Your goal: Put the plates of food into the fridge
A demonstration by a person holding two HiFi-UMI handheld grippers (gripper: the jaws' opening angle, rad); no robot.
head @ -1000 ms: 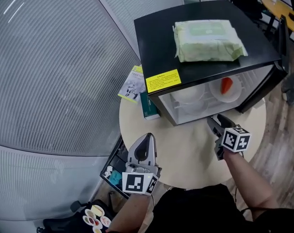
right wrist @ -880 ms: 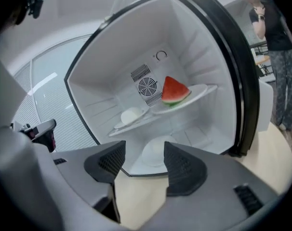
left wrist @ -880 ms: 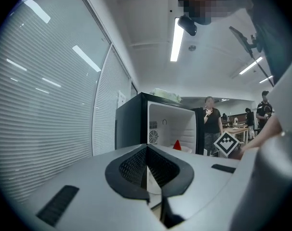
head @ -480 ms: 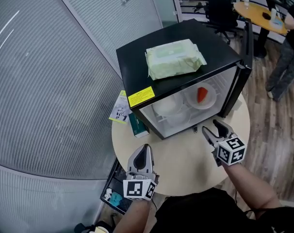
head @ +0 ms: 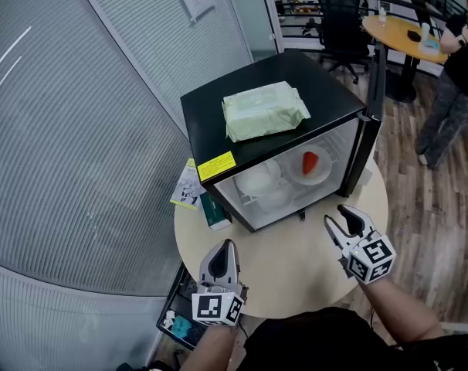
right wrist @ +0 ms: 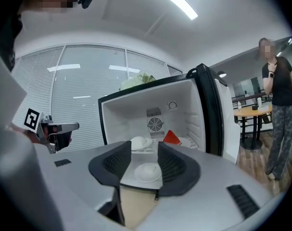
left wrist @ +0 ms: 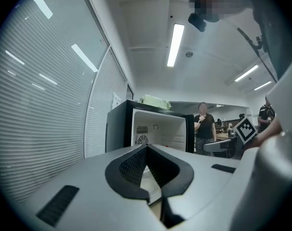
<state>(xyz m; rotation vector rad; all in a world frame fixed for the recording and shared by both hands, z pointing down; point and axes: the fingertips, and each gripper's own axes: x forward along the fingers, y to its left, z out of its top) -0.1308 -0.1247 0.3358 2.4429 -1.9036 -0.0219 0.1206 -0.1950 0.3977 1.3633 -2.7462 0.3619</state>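
Observation:
A black mini fridge [head: 292, 83] stands on the round table [head: 296, 265] with its door [head: 371, 130] swung open to the right. Inside, a plate with a white bun [head: 259, 178] and a plate with red food [head: 310, 165] share the upper shelf, and another white plate [head: 274, 200] lies lower. The right gripper view shows the lower bun plate [right wrist: 147, 171], the upper bun [right wrist: 139, 142] and the red food [right wrist: 171, 137]. My right gripper [head: 336, 215] [right wrist: 144, 146] hovers open before the fridge; its jaws have just been closing, with nothing between them. My left gripper [head: 226, 243] [left wrist: 146, 147] is shut and empty, near the table's front.
A green pack of wipes [head: 263, 110] lies on the fridge top. A booklet [head: 186, 185] and a green box [head: 215, 211] sit left of the fridge. A blinds-covered glass wall [head: 79, 130] runs along the left. A person [head: 456, 76], an orange table [head: 408, 33] and a chair [head: 342, 22] stand beyond.
Both grippers have drawn back from the fridge and the view has widened. The right gripper rose and rolled, and its jaws narrowed. The plates inside have not moved.

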